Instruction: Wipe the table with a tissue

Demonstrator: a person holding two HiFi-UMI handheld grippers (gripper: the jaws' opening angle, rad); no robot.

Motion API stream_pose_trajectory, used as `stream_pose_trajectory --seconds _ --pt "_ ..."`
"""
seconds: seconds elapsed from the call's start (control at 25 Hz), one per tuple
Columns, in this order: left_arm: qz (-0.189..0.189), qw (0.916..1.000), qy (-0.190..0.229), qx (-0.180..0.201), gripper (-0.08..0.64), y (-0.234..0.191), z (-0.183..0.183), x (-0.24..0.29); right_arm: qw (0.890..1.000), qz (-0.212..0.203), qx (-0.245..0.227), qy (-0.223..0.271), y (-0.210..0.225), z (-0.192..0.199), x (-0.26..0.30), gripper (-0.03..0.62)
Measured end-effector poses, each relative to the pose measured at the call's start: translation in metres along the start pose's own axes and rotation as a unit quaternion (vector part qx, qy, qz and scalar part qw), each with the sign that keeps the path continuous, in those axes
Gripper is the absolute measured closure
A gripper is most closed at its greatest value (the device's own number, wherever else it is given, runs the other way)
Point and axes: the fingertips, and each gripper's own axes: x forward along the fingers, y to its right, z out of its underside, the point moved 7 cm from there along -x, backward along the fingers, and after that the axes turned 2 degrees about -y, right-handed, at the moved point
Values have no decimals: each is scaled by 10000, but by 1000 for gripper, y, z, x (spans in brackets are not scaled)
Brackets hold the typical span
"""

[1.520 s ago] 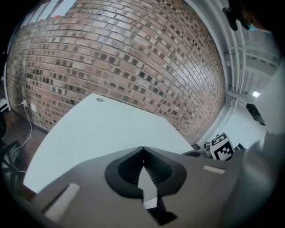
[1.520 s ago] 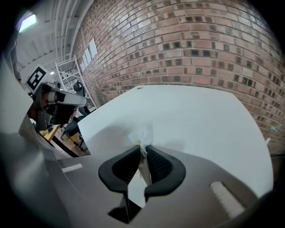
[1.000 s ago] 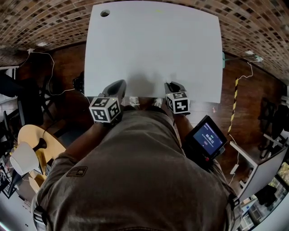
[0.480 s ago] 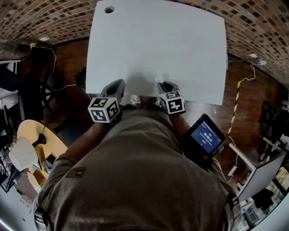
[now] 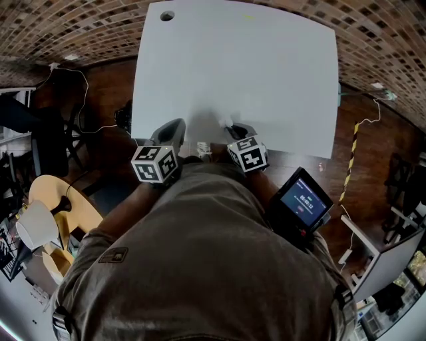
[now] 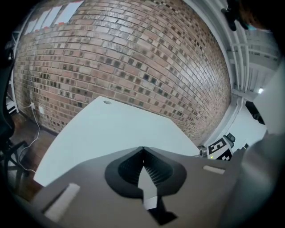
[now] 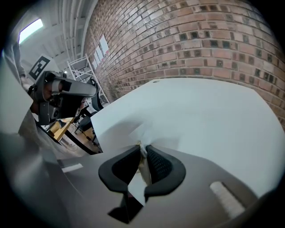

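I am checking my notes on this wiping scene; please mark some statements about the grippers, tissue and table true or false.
The right gripper is shut on a thin white tissue. True.
The left gripper also holds a tissue. False: its jaws are together, empty.
The white rectangular table has a small round hole near one corner. True.
The tissue is at the table's far edge. False: it is at the near edge, by the person.
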Motion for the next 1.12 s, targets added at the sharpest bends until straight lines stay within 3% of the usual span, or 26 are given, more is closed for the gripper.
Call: stream_pose_trajectory --seconds 0.6,0.8,1.0,1.12 --pt "290 9992 -177 230 558 53 15 19 9928 442 618 923 42 17 -73 538" --pt "-20 9988 -176 446 558 71 31 20 9920 404 728 953 53 37 -93 538" --pt "-553 9954 8 778 558 95 45 15 9925 56 685 1009 53 51 -114 538" --pt "-518 9955 121 786 558 98 52 11 9927 -40 525 1088 42 51 -116 538"
